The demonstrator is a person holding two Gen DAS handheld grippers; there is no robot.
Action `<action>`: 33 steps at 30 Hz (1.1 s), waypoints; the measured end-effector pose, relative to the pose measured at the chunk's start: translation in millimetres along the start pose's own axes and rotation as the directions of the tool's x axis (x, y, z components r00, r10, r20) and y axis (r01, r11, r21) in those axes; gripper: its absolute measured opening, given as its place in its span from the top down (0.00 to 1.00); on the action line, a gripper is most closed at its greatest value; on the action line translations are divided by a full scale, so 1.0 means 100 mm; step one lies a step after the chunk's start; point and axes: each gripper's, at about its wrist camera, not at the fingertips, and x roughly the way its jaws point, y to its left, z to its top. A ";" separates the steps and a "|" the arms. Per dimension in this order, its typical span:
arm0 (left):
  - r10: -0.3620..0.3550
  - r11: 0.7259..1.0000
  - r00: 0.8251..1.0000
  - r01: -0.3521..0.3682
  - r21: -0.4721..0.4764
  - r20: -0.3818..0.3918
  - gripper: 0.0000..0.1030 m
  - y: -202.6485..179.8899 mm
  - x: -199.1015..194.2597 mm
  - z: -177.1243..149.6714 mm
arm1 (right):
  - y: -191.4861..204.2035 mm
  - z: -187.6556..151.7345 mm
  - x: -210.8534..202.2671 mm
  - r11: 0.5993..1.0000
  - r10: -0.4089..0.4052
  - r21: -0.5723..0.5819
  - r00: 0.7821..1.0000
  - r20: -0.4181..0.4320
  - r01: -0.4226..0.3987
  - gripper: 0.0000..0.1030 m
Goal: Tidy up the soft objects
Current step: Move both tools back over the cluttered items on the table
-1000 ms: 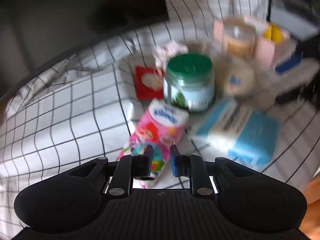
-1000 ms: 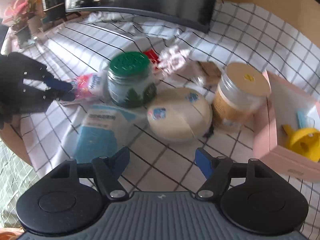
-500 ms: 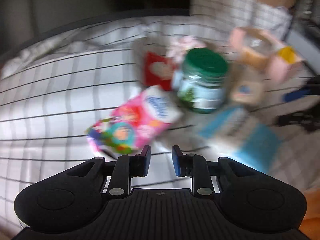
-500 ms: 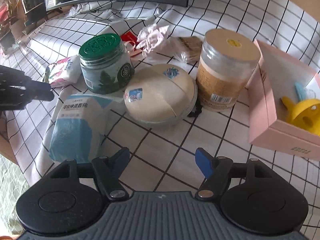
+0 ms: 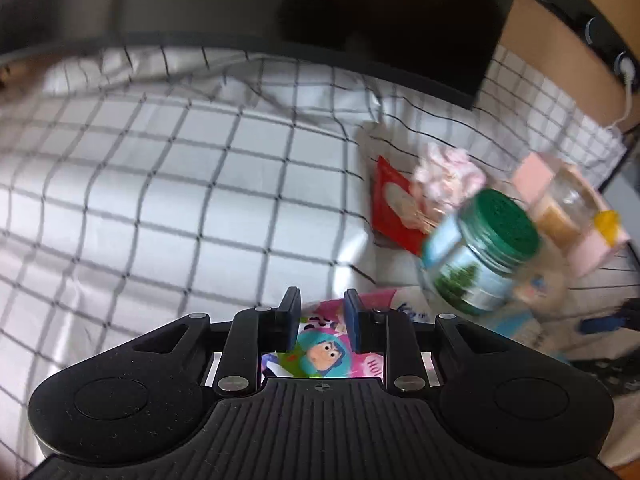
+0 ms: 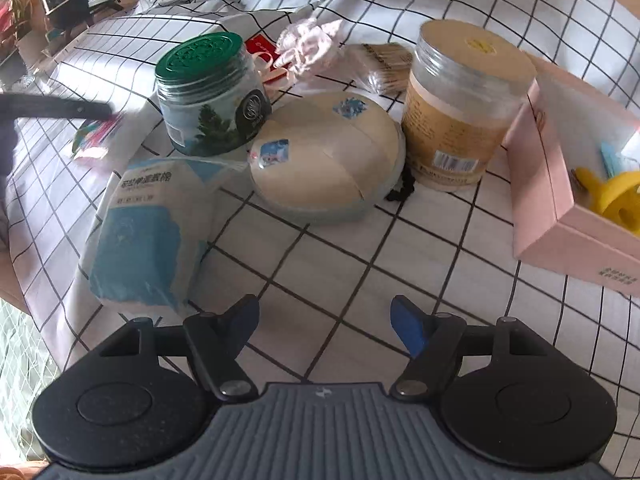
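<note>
A pink cartoon-printed tissue pack (image 5: 324, 354) shows sharp between and under the fingers of my left gripper (image 5: 322, 312), whose jaws stand narrow on it while the background blurs. In the right wrist view the same pack (image 6: 96, 136) is a blur under the left gripper's dark fingers (image 6: 80, 109). My right gripper (image 6: 324, 316) hangs open over the checked cloth (image 6: 360, 264) with nothing between its blue pads. Just ahead of it lie a blue-and-white cotton pack (image 6: 148, 232) and a round beige pad (image 6: 328, 160). A pink frilly cloth (image 6: 308, 46) lies further back.
A green-lidded jar (image 6: 208, 92) and a clear jar with a tan lid (image 6: 460, 108) stand among the soft things. An open pink box (image 6: 560, 200) holding a yellow item (image 6: 616, 196) sits at the right. A red packet (image 5: 396, 204) and a dark monitor (image 5: 360, 20) are behind.
The left gripper swung left and rolled; the pink pack, ahead of its fingers half a second ago, now sits between them. The right gripper sank a little toward the cloth, still open.
</note>
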 end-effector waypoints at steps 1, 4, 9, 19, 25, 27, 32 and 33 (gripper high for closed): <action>-0.030 1.000 0.999 0.030 0.006 -0.021 0.75 -0.01 -0.04 -0.03 | -0.02 -0.01 0.01 1.000 0.000 0.009 1.000 0.001 0.000 0.27; -0.044 0.995 0.997 0.050 0.088 -0.069 0.75 -0.12 -0.17 -0.17 | -0.07 -0.01 0.01 0.999 0.001 0.034 1.000 0.010 -0.001 0.24; 0.013 0.979 0.999 -0.002 0.206 -0.053 0.75 -0.33 -0.37 -0.28 | -0.07 -0.02 0.01 0.999 -0.002 0.034 1.000 0.015 0.002 0.23; 0.218 0.891 0.976 -0.203 0.406 0.008 0.73 -0.73 -0.25 -0.44 | 0.00 -0.09 0.01 1.000 -0.019 -0.018 0.999 0.026 0.019 0.17; 0.161 0.962 0.975 -0.190 0.198 0.153 0.73 -0.62 -0.49 -0.19 | -0.01 -0.10 0.01 1.000 -0.017 -0.020 1.000 0.023 0.017 0.16; 0.140 0.973 0.972 -0.170 0.154 0.191 0.75 -0.57 -0.55 -0.09 | 0.00 -0.10 0.01 1.000 -0.019 -0.017 1.000 0.025 0.019 0.16; 0.088 0.991 0.986 -0.101 0.084 0.138 0.75 -0.34 -0.25 0.09 | 0.00 -0.11 0.01 1.000 -0.017 -0.020 1.000 0.024 0.017 0.15; 0.094 0.993 0.989 -0.102 0.067 0.114 0.75 -0.30 -0.19 0.06 | 0.00 -0.10 0.01 1.000 -0.016 -0.022 1.000 0.022 0.016 0.15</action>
